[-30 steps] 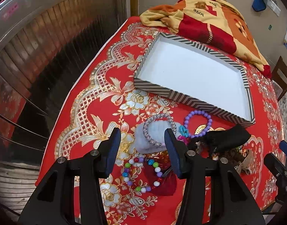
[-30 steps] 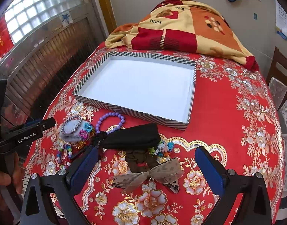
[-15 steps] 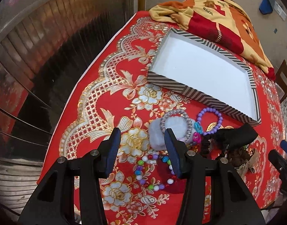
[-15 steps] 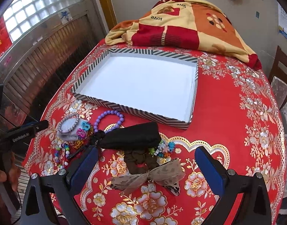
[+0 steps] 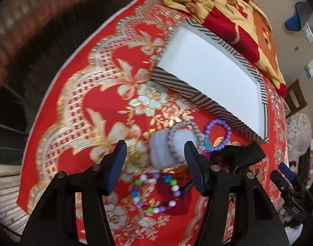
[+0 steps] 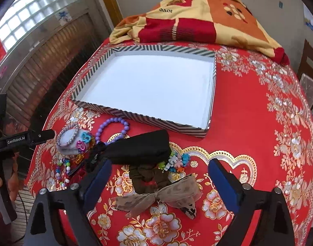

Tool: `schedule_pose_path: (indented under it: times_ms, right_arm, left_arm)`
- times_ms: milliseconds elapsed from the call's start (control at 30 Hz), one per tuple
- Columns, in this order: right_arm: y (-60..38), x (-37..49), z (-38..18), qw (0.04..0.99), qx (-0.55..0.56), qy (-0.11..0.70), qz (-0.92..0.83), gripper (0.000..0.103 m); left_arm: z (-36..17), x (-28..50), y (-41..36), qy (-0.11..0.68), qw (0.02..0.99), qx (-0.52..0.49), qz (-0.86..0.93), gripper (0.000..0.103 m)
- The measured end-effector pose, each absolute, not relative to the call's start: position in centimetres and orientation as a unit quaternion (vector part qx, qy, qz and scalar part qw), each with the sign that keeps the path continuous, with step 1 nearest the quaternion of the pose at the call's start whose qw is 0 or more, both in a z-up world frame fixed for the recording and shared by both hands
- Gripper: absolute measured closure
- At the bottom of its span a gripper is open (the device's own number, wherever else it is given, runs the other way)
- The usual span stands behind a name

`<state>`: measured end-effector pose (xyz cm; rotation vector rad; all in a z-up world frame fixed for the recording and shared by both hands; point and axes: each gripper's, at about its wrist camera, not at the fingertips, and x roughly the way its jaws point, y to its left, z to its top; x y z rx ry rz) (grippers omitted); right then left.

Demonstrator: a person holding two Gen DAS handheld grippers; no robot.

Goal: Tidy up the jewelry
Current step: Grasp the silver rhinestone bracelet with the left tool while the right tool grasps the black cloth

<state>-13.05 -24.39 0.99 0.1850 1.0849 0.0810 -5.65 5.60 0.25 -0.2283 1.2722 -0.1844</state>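
Jewelry pile [image 6: 107, 149] just beside striped tray [image 6: 136, 116]; bare tablecloth [image 6: 248, 127] rightward.

The right tongs [image 6: 159, 181] hang over the red flowered counter [image 6: 248, 127] with jaws apart, having just closed a little, nothing pressed between them. A tan mesh bow [image 6: 158, 196] lies between the blue pads. At twelve o'clock sits a striped tray [image 6: 136, 117]; at ten, a black pouch [image 6: 140, 147], purple bead bracelet [image 6: 112, 127] and the left tongs [image 6: 41, 136].
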Motion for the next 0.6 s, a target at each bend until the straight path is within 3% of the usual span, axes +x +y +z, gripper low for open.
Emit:
schedule_pose_path:
  times_ms: [300, 400, 433, 467, 500, 533, 600]
  right_arm:
    - [-24.7, -10.2, -2.0, 0.829, 0.137, 0.54, 0.052, 0.01]
    - [-24.4, -9.5, -3.2, 0.818, 0.161, 0.548, 0.069, 0.032]
    - [-24.3, -9.4, -3.7, 0.814, 0.172, 0.55, 0.076, 0.046]
    - [-24.3, -9.4, -3.9, 0.813, 0.178, 0.549, 0.079, 0.055]
    - [-24.2, -9.4, -4.0, 0.814, 0.18, 0.547, 0.078, 0.057]
    - [-24.2, -9.5, -4.0, 0.816, 0.18, 0.544, 0.079, 0.062]
    - [-24.2, -9.7, -3.8, 0.819, 0.179, 0.539, 0.081, 0.07]
  left_arm:
    - [-2.1, -2.2, 3.6, 0.621, 0.773, -0.058, -0.119, 0.045]
    - [-2.8, -1.8, 3.2, 0.626, 0.767, -0.051, -0.132, 0.047]
    - [-2.8, -1.7, 3.0, 0.623, 0.768, -0.05, -0.137, 0.051]
    - [-2.8, -1.7, 2.9, 0.62, 0.77, -0.049, -0.141, 0.065]
    - [-2.8, -1.6, 2.8, 0.618, 0.771, -0.046, -0.145, 0.076]
    - [-2.7, -1.6, 2.8, 0.617, 0.772, -0.045, -0.147, 0.077]
    - [-2.5, -1.6, 2.7, 0.608, 0.778, -0.043, -0.152, 0.092]
